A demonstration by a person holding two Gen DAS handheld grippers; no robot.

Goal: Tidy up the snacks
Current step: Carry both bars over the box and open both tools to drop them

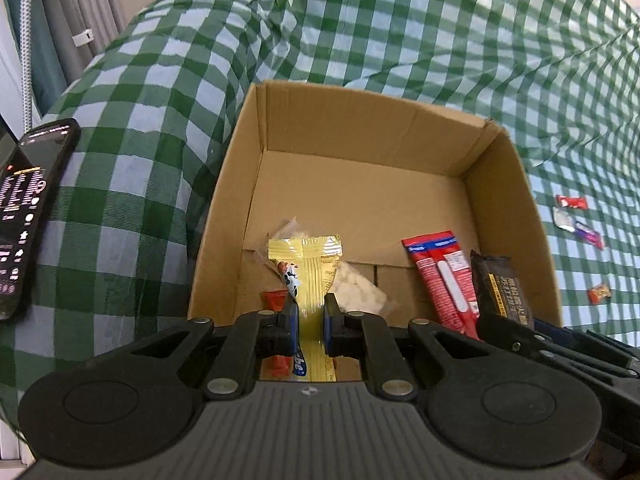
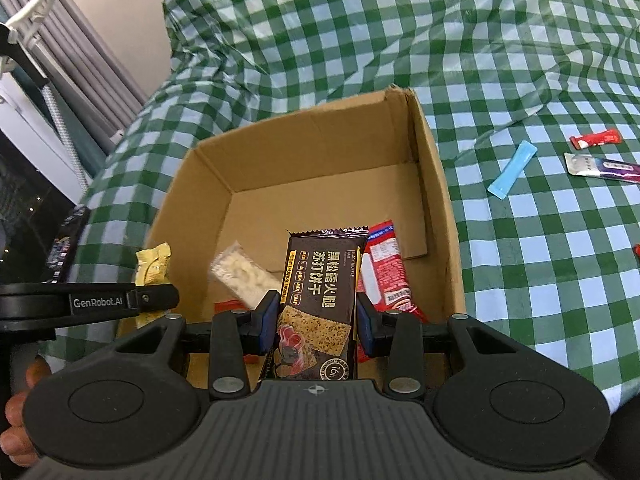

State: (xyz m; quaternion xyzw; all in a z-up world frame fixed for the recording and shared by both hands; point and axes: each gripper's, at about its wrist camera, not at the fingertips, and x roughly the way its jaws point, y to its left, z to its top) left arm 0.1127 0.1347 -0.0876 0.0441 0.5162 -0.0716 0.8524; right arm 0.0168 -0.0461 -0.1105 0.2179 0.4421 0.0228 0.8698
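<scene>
1. The left hand-held gripper [image 1: 311, 322] is pinched almost closed on a thin yellow snack packet [image 1: 306, 268], held over the near left part of the open cardboard box [image 1: 360, 120]
2. The right hand-held gripper [image 2: 316, 324] stands at a moderate width, clamped on the flanks of a dark brown cracker pack [image 2: 320, 300], over the near right part of the same box
3. Already lying on the box floor: a clear bag of pale puffed pieces [image 2: 244, 276], a red snack packet [image 2: 386, 268] against the right wall, and a small red-orange packet [image 1: 276, 300] at the near edge
4. Risk: both loads are slick foil film. The yellow packet is thin and floppy, so it could slide through the pads or fold and drop early
5. Risk: the two grippers sit close together, so a careless lowering could knock them, or press the cracker pack onto the brittle puffed pieces
6. Risk: the box rests on a rumpled green checked cloth [image 2: 520, 240] over a soft, uneven surface, so a nudge on its corrugated wall could tip or shift it
7. A light blue stick packet [image 2: 512, 170] and other small wrappers wait on the cloth, to the right
</scene>
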